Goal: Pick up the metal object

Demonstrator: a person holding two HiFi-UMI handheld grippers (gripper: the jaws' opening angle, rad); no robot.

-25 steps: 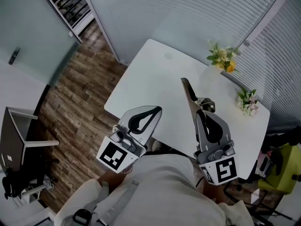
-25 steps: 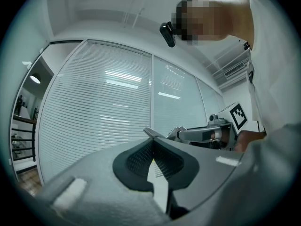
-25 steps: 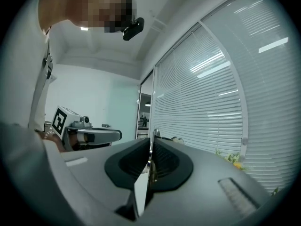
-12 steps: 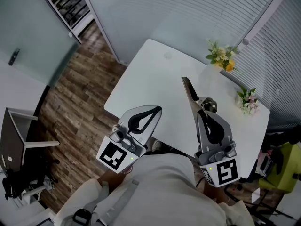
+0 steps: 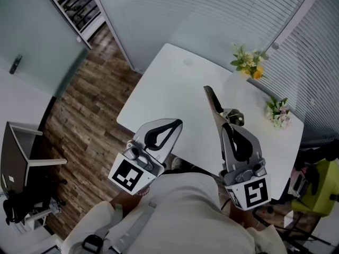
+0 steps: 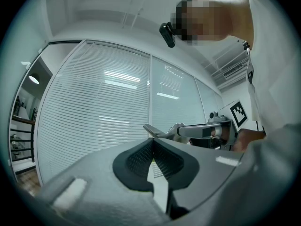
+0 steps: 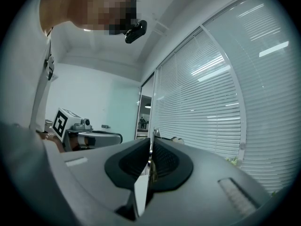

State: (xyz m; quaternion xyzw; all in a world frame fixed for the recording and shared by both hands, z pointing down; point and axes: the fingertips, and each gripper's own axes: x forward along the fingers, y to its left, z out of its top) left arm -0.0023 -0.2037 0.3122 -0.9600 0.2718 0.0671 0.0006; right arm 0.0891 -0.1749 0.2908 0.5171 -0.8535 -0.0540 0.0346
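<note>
the left gripper (image 5: 176, 123) hangs clenched and empty by the near table edge. the right gripper (image 5: 226, 126) is clamped on the metal object (image 5: 213, 102), which juts forward, seemingly lifted clear of the white table (image 5: 169, 83). the pick-up looks done, so the next move calls only for a steady hold. farthest off stand two flower bunches (image 5: 249, 63); their vases are too faint to tell.

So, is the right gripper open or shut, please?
Shut on the metal object: the right gripper is clamped on it, its end sticking out past the tips.
</note>
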